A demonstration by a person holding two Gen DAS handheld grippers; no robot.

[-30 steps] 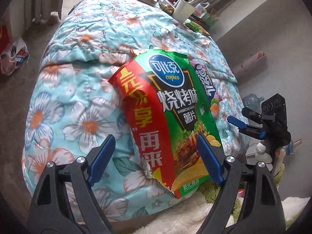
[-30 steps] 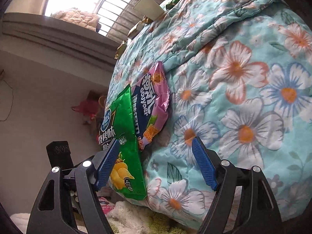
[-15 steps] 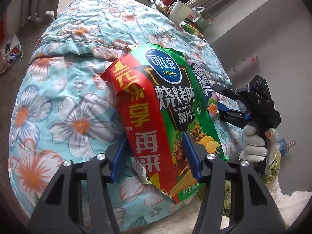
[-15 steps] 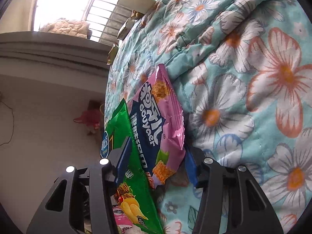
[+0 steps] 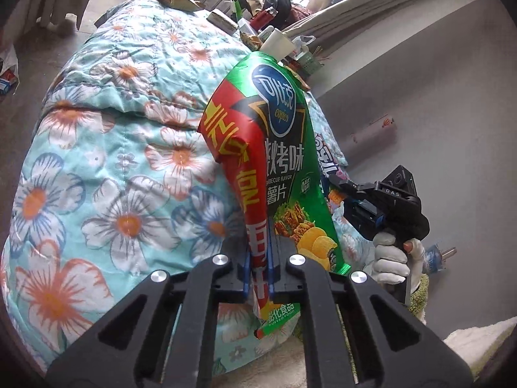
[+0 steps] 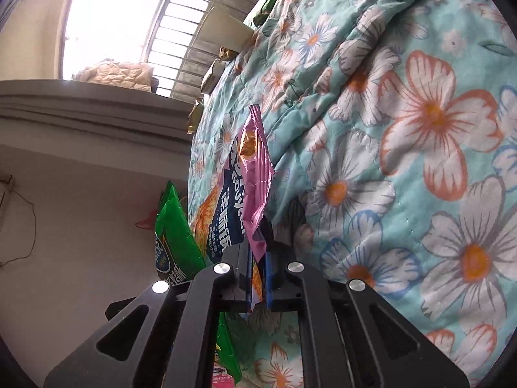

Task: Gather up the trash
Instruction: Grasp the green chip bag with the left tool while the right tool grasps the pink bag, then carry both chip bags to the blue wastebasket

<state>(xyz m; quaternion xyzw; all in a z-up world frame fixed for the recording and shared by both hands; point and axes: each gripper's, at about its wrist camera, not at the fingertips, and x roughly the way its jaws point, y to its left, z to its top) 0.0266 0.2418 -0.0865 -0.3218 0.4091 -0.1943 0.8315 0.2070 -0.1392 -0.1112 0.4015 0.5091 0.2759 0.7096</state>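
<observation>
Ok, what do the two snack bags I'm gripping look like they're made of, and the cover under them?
Green and red chip bag: looks like thin glossy plastic film, likely foil-lined; it shines and creases sharply at the left gripper.
Pink snack bag: the same kind of crinkly, metallic-sheen film, crumpled in the right gripper.
Floral quilt: soft matte fabric, stitched and puffy, probably padded cotton or polyester.

— What's underneath it all?
— A teal quilt [image 5: 106,148] printed with big orange and white flowers, filling most of the right wrist view too.
— And past it?
— A barred window [image 6: 129,22] with a pale padded bundle [image 6: 113,74] on the grey ledge. From the left wrist, a white paper cup [image 5: 276,43] among the clutter at the quilt's far end, beside a beige curtain [image 5: 371,3]
</observation>
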